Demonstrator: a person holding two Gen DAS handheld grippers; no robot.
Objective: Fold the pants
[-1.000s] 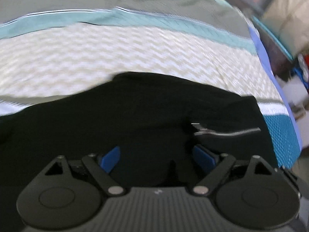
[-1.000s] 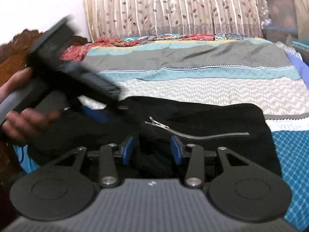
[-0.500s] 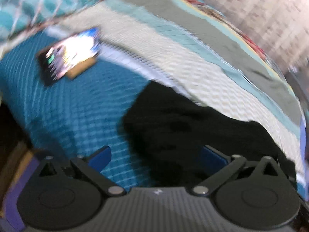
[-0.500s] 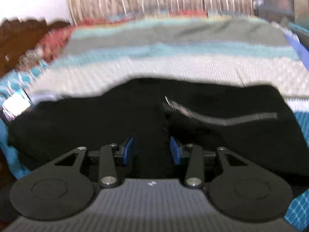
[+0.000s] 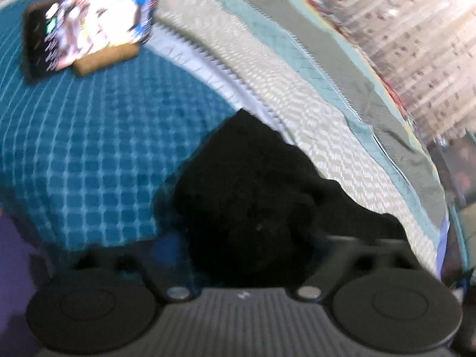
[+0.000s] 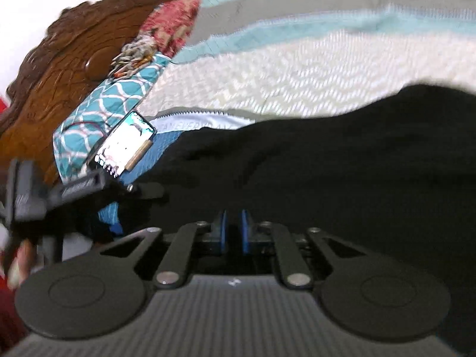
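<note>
Black pants [image 6: 342, 163] lie bunched on the bed, spread across the teal checked part of the bedspread [image 5: 98, 154] and the cream zigzag band beside it. Right gripper [image 6: 232, 235]: blue pads [image 6: 222, 232] drawn close together with only a narrow slit between them, low over the near edge of the pants; black cloth sits at and behind the pads, but whether any fold is pinched in the slit cannot be told. Left gripper [image 5: 247, 255]: view is motion-blurred, fingers smeared; they stand well apart with a mound of the pants [image 5: 253, 208] between them, no clamping visible. In the right wrist view the left gripper [image 6: 98, 190] shows at the left edge of the cloth, a hand [image 6: 17, 264] partly visible behind it, blurred. A phone [image 5: 89, 23] with a lit screen lies on the bedspread, well apart from the pants, resting on a thin tan slab. Teal patterned pillow [image 6: 101, 113] and carved wooden headboard [image 6: 59, 68] lie beyond the phone. Curtain [image 5: 416, 44] hangs at the far side of the bed.
</note>
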